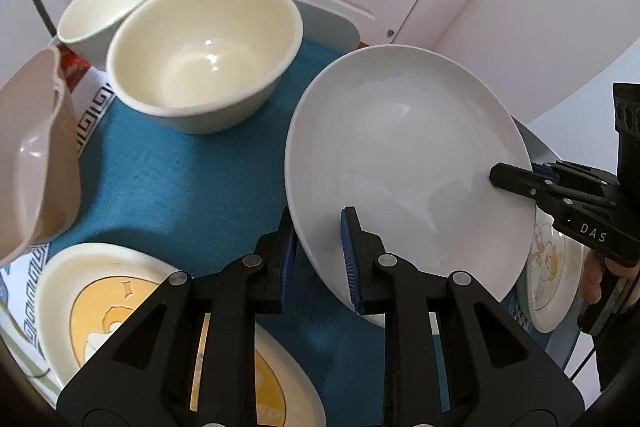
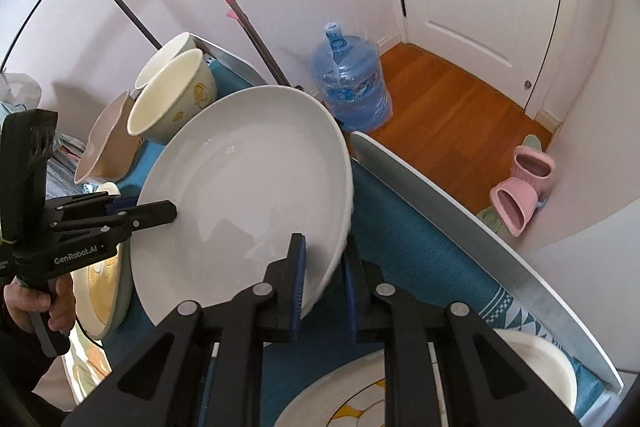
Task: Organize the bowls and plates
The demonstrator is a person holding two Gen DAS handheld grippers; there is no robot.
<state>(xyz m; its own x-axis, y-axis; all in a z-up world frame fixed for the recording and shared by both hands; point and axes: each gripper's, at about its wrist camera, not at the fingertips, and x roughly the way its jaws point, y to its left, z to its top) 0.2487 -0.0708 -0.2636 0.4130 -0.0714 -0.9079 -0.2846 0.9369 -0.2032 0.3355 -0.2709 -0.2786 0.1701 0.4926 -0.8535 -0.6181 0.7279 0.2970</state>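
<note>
Here the white plate point(image 1: 404, 163) hangs tilted, its rim clamped between left gripper point(image 1: 320, 259) and right gripper point(image 2: 322, 275).

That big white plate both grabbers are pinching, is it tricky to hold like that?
Probably. The white plate looks glossy, so its rim may slip in the left gripper and right gripper. It seems rigid, likely ceramic, so breakable. Held tilted, it could swing if either lets go.

fingers point(image 1: 351, 255): black, blue ribbed pads | silver rivets | markings: "DAS", "GenRobot.AI" | bare-skinned hand point(image 2: 38, 303)
</note>
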